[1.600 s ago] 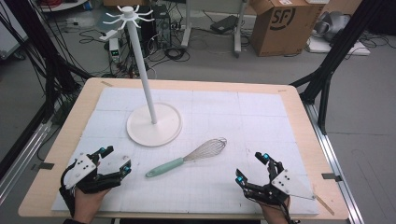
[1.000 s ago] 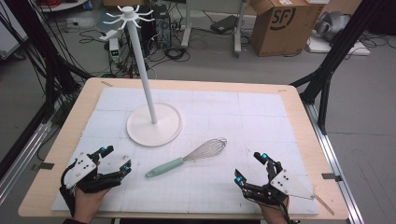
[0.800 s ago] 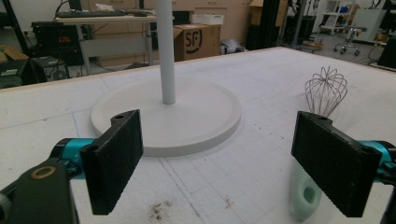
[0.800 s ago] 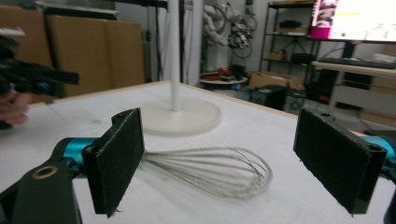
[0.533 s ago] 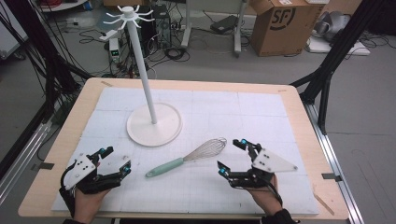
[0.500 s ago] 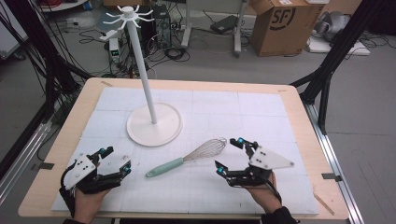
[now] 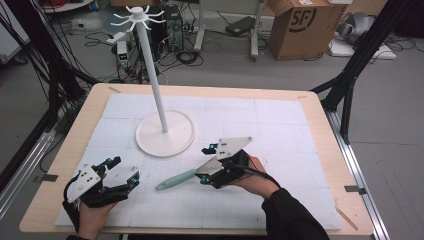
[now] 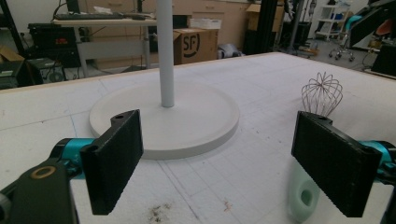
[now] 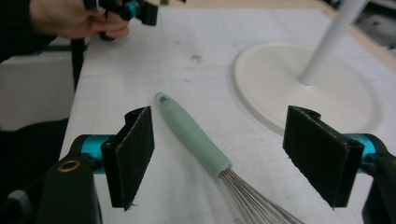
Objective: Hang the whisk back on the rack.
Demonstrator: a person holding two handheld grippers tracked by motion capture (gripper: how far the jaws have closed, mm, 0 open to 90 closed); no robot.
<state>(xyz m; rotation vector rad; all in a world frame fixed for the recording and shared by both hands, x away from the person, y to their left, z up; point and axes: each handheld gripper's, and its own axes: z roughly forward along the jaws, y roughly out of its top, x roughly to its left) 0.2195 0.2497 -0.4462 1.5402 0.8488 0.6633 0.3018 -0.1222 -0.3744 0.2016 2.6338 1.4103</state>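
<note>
Whisk (image 9: 219, 163) is what I am working over: it has a pale mint-green handle with a small hanging hole at its free end and a head of thin silver wires that fan out from the other end. It lies flat on the white gridded mat (image 7: 280, 120) that covers the bench (image 7: 320, 100), near the front middle, just in front of the round white base of the hook stand (image 7: 165, 132) but apart from it. In the high view I see the handle (image 7: 176, 179) poking out to the left from under my right gripper (image 7: 207, 162), which hangs over the wire head. In the right gripper view my two black fingers (image 9: 133, 151) stand wide apart, one on each side of the whisk, with the join of handle and wires lying between them and neither pad touching it. My left gripper (image 7: 122, 172) sits near the front left corner of the mat, well apart from the whisk's handle tip, and its fingers (image 8: 114, 158) are also spread wide and hold nothing. In the left gripper view the wire head (image 8: 321, 95) stands behind the right-hand finger and the handle's holed end (image 8: 303, 196) shows low beside it.
</note>
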